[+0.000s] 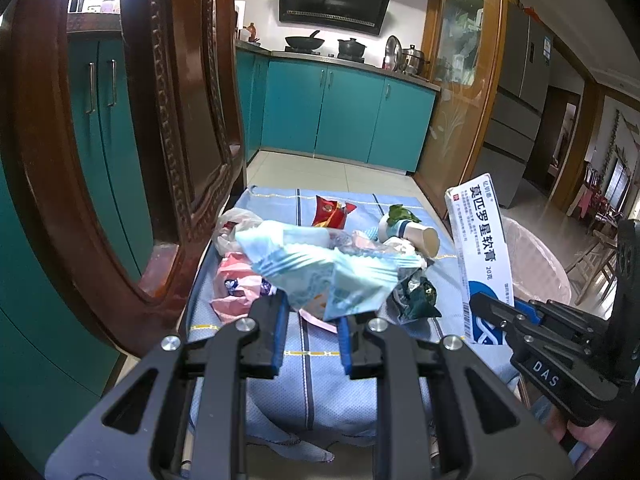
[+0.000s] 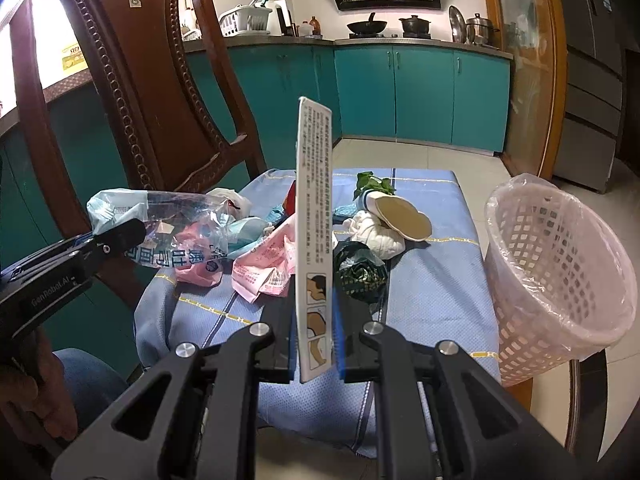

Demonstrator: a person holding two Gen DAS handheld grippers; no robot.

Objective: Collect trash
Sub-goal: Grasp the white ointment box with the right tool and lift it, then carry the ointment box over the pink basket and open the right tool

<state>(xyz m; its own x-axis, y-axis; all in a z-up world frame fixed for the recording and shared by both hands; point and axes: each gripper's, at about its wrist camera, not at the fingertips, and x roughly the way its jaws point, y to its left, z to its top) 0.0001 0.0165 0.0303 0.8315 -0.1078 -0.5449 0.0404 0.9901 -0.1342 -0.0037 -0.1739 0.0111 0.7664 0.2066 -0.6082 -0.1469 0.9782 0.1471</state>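
We hold a box (image 2: 314, 240) and a bag (image 1: 320, 268) in clamped jaws; the basket (image 2: 560, 280) beside the table (image 2: 432, 292) looks empty, most trash remains

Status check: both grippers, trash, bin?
Left gripper shut on light-blue plastic bag. Right gripper shut on ointment box, upright. Lined bin right of table, path looks open.
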